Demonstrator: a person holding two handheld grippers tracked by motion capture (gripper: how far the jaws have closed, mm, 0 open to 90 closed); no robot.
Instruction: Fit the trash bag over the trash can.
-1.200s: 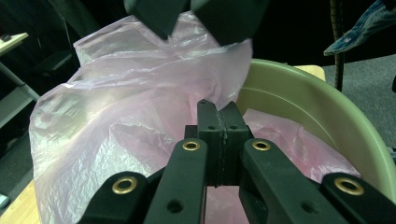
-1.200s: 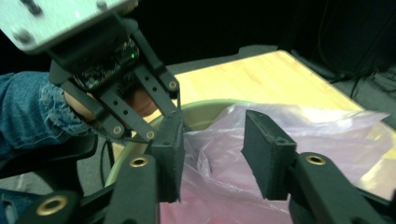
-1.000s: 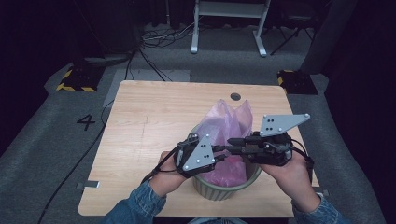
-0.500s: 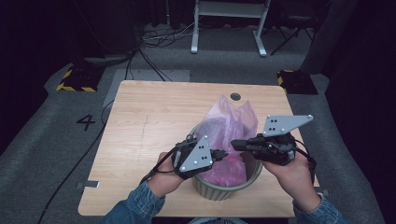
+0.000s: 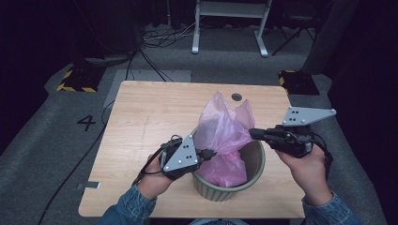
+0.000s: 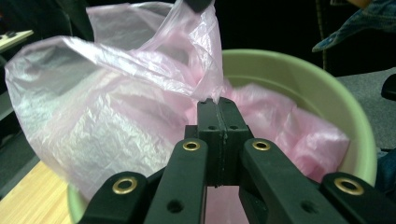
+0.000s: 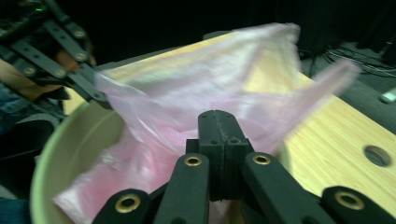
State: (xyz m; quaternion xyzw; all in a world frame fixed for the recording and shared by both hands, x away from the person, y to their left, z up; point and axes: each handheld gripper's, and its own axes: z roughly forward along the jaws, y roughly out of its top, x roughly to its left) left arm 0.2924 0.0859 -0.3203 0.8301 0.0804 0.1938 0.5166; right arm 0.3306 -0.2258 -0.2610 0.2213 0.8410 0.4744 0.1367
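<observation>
A thin pink plastic bag point(image 5: 223, 126) stands in a pale green round bin point(image 5: 257, 161) near the table's front edge. My left gripper point(image 5: 212, 152) is shut on the bag's left edge just over the bin's rim. In the left gripper view the jaws point(image 6: 218, 102) are pressed together with pink film point(image 6: 107, 116) pinched at their tip, and the bin's wall point(image 6: 299, 84) lies behind. My right gripper point(image 5: 253, 133) is shut on the bag's right edge. In the right gripper view its closed jaws point(image 7: 218, 114) hold the bag point(image 7: 196, 88) above the bin point(image 7: 70, 144).
The wooden table point(image 5: 155, 108) has a round hole point(image 5: 237, 97) near its far edge. On the floor beyond it lie cables point(image 5: 145, 51), white stand legs point(image 5: 230, 28) and yellow-black blocks point(image 5: 75, 80). Both forearms in denim sleeves come in from the front.
Both grippers have drawn apart, the right one to the right and the left one slightly left. The bag's mouth is stretched wider between them.
</observation>
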